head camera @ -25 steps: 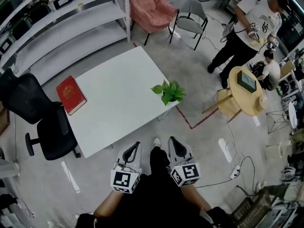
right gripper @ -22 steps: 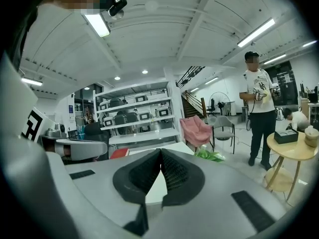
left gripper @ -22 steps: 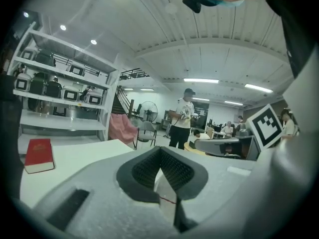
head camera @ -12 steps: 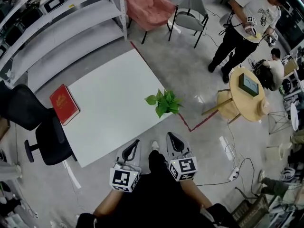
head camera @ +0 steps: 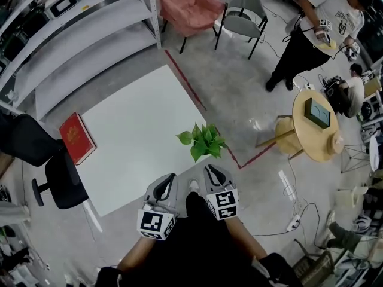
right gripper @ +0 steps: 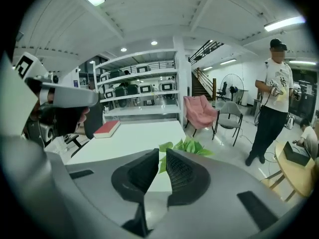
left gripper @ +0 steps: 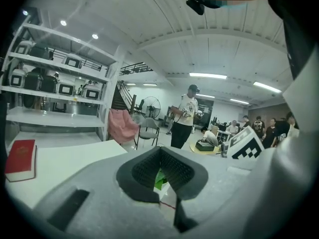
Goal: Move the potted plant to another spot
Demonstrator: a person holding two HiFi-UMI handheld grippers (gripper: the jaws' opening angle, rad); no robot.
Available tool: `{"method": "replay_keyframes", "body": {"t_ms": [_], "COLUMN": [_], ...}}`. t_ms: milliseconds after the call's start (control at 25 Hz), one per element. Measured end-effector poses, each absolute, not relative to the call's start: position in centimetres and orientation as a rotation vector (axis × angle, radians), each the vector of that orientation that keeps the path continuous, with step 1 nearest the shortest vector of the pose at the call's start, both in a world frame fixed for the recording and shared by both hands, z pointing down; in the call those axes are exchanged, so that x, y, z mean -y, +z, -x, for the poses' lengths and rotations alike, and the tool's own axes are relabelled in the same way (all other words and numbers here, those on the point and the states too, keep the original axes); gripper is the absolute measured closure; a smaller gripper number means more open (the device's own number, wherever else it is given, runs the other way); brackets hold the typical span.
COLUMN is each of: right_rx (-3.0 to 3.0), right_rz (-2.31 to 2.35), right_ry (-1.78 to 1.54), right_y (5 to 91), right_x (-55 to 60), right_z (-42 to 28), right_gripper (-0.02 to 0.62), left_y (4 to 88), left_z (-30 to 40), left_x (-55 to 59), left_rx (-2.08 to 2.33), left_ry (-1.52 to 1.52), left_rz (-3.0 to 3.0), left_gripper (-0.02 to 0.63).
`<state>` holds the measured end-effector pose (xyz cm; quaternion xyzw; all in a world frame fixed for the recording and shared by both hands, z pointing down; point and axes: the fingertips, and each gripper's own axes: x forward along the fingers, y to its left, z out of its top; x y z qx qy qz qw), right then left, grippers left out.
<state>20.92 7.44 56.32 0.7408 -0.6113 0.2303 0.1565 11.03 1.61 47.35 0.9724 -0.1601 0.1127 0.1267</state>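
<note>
— Potted plant [head camera: 202, 142], head view first: where on the white table [head camera: 137, 136]?
— At the table corner nearest the person, with leaves spilling past the edge. The pot is hidden under them. The left gripper [head camera: 171, 179] and right gripper [head camera: 209, 170] hang just off that corner, short of the plant
— Left gripper view?
— Its tips meet on nothing. A scrap of green leaf shows through the hollow beneath them
— Right gripper view?
— Jaws drawn together but for a sliver, empty. The plant stands straight ahead on the table's corner
— How will it handle?
— Probably light and top-heavy, with soft leaves that tear easily. I'd grip the pot's wall under the foliage and keep it upright
</note>
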Motion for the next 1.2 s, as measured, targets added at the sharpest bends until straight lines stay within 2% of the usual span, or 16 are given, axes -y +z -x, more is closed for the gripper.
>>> {"method": "replay_keyframes", "body": {"t_ms": [600,1200], "right_rx": [1.656,1.558], "right_rz": [-1.606,-1.366], "right_ry": [0.678,0.601], "right_y": [66.5,71.6], "right_x": [-3.7,-3.2], "right_z": [-24.1,-24.8], "right_gripper": [0.581,0.563], "left_y": [48.8,50.1], "left_z": [-16.6,-16.9], "left_x": [1.5,2.9], "left_rx": [0.523,0.581], "left_ry": [0.391,0.42], "left_rz": [-2.796,-2.773], "left_gripper": [0.589,0.589]}}
